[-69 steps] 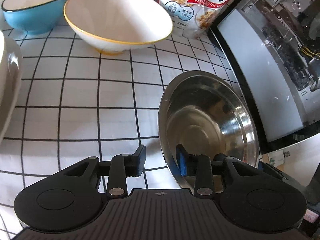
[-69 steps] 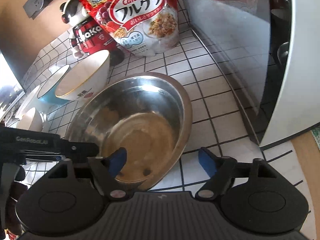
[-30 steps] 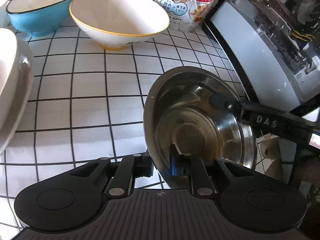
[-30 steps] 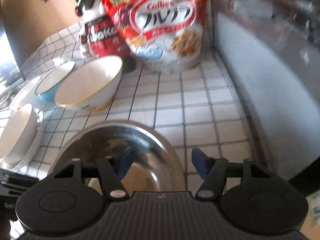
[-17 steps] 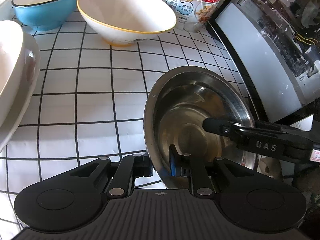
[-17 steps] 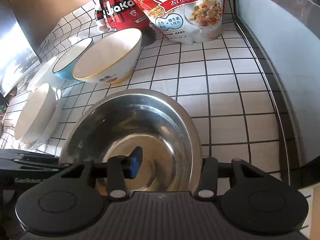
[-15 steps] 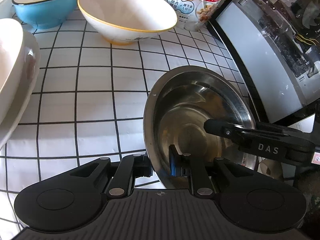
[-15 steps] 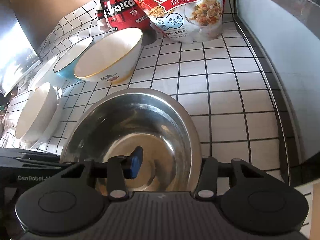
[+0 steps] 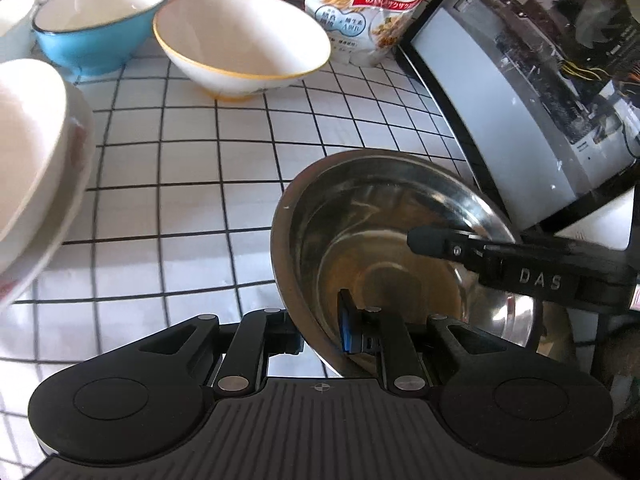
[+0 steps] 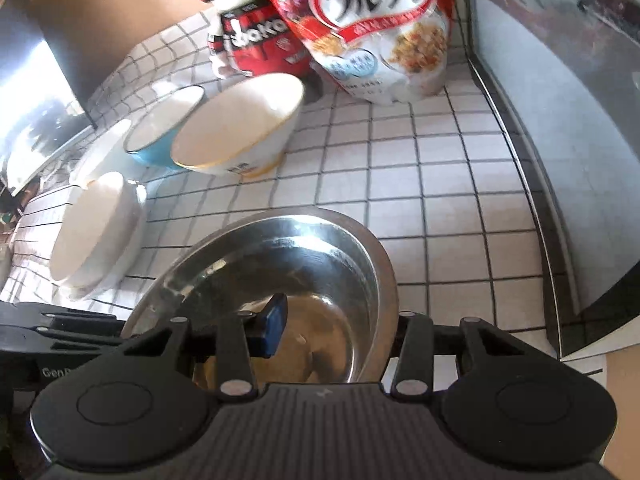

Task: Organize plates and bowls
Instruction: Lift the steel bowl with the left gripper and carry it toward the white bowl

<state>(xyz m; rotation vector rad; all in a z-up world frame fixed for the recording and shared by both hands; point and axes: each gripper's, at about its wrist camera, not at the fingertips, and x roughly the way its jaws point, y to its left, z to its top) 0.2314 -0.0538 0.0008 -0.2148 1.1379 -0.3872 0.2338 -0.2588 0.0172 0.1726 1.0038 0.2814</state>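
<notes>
While the steel bowl (image 9: 404, 248) is gripped from two sides, it is seen tilted at the lower right of the left wrist view and at the lower centre of the right wrist view (image 10: 288, 288), above the gridded white cloth (image 9: 192, 184).

The left gripper (image 9: 320, 330) is pitched steeply downward, and its fingers are clamped on the bowl's near-left wall: one pad lies outside the rim, while the blue pad (image 9: 347, 326) is pressed against the inside. The right gripper (image 10: 340, 332) is likewise angled down and is clenched on the opposite rim; its blue pad (image 10: 274, 330) is seen inside the bowl, and the other finger is placed outside the wall, its pad hidden behind the rim. In the left wrist view the right gripper is seen reaching in from the right edge across the bowl's mouth. Neither hand is shown clearly.

Toward the upper left of the left wrist view, a yellow-rimmed bowl (image 9: 240, 44) and a blue bowl (image 9: 100, 20) are set side by side on the cloth, well apart from the steel bowl. A white bowl (image 9: 28, 148) is cut off by the left edge, where it is nested in a wider white dish. A cereal bag (image 10: 376, 28) and a red tin (image 10: 256, 44) are stood at the top of the right wrist view, behind the bowls. A white-fronted appliance (image 9: 512, 100) is seen along the right side.
</notes>
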